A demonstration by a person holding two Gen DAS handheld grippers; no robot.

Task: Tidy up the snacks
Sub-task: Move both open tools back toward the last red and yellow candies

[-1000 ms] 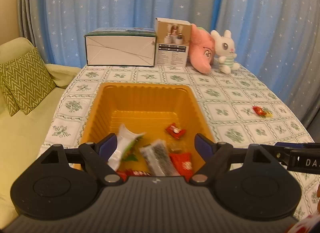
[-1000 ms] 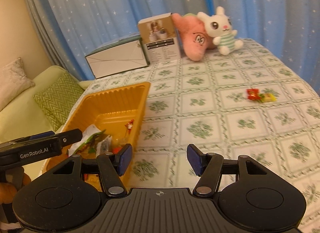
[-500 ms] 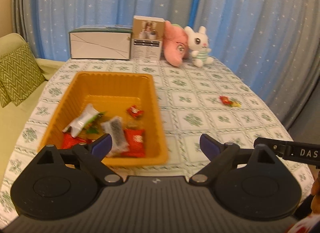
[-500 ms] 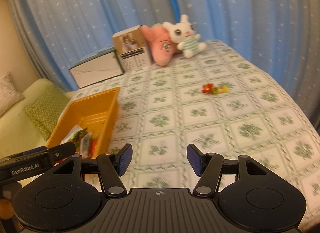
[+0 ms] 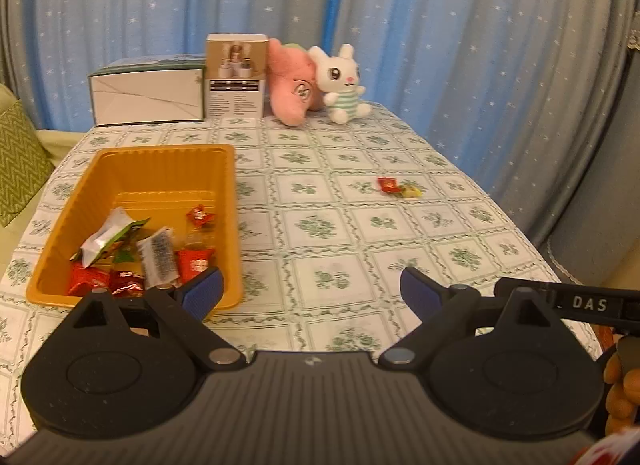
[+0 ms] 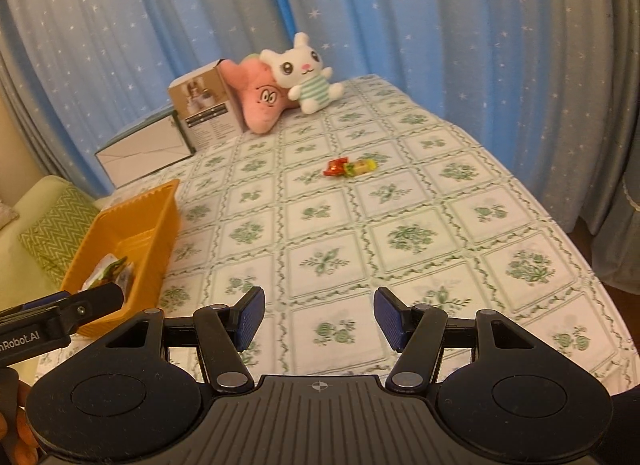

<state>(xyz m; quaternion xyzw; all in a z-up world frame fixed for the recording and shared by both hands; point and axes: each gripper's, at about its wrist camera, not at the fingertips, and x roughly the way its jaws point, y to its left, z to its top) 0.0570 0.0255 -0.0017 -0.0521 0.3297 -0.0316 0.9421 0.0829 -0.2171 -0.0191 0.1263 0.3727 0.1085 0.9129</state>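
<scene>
While your left gripper [image 5: 311,292] hangs with its jaws spread wide and empty above the tabletop [image 5: 344,225], the orange tray [image 5: 60,241] sits just ahead and to its left, its near corner hidden behind the left fingertip. Inside the tray lie crinkled foil and film packets: red candy wrappers [image 5: 195,263], a clear sachet with dark print [image 5: 158,255] and a torn white-and-green pouch [image 5: 105,235]. Far ahead and to the right, well apart from the tray, two loose sweets remain on the patterned cloth: a red wrapped candy [image 5: 388,184] touching a yellow one [image 5: 411,192].

From the right wrist camera, your right gripper [image 6: 319,319] also stands wide and holds nothing. The red candy [image 6: 336,167] and the yellow candy [image 6: 362,166] lie well ahead, almost in line with the gap between the fingers; the tray [image 6: 158,225] is off to the left. Expect both sweets to be very light, with slick, crackly wrappers that may skate on the cloth. Pinch each across its firm middle rather than the twisted ends, which will probably crumple and slip. The tray looks like thin, ribbed, glossy plastic.
</scene>
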